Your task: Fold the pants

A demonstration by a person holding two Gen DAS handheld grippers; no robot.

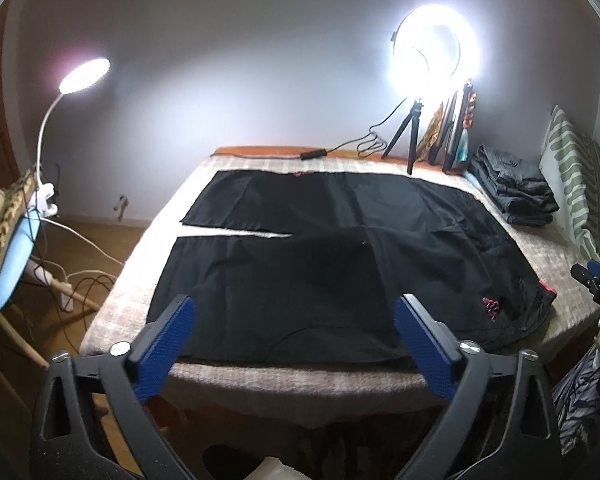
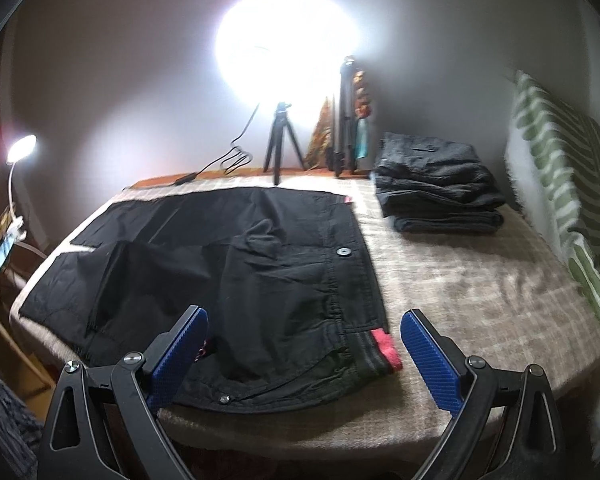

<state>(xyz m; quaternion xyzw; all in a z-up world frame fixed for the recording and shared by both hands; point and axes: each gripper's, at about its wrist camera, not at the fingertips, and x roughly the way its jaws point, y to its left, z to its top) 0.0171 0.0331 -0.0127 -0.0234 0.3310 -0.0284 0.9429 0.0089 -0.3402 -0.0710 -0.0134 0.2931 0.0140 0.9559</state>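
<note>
A pair of black pants [image 1: 300,264] lies spread flat on a bed covered with a pale checked blanket [image 2: 480,280], the two legs running toward the left side of the bed with a thin gap of blanket showing between them, and the waistband [image 2: 364,280] toward the right. From the right wrist view the waistband's near end is turned over, showing a red lining [image 2: 386,346], and a round metal button [image 2: 344,252] sits on the band farther back. A small red logo [image 1: 490,308] shows on the fabric near the waist in the left wrist view. The left claw [image 1: 294,340] hovers over the near edge of the bed with its blue-padded fingers [image 1: 168,344] spread wide, holding nothing, the near pant leg framed between them. The right claw [image 2: 304,354] is likewise wide and empty, its fingers straddling the near corner of the waist; whether the left pad touches the cloth is hard to tell from this angle. Part of the right claw's black body also shows at the right edge of the left wrist view. At the far right corner of the bed rests a stack of folded dark grey garments [image 2: 440,184], well apart from the pants. A glaring ring light [image 1: 426,46] on a small black tripod [image 1: 410,136] stands at the far edge by the wall, and a green-striped cushion [image 2: 560,168] leans along the right side. Off the bed's left side, a white gooseneck lamp [image 1: 84,76] is clipped by a light blue chair [image 1: 8,264].
</note>
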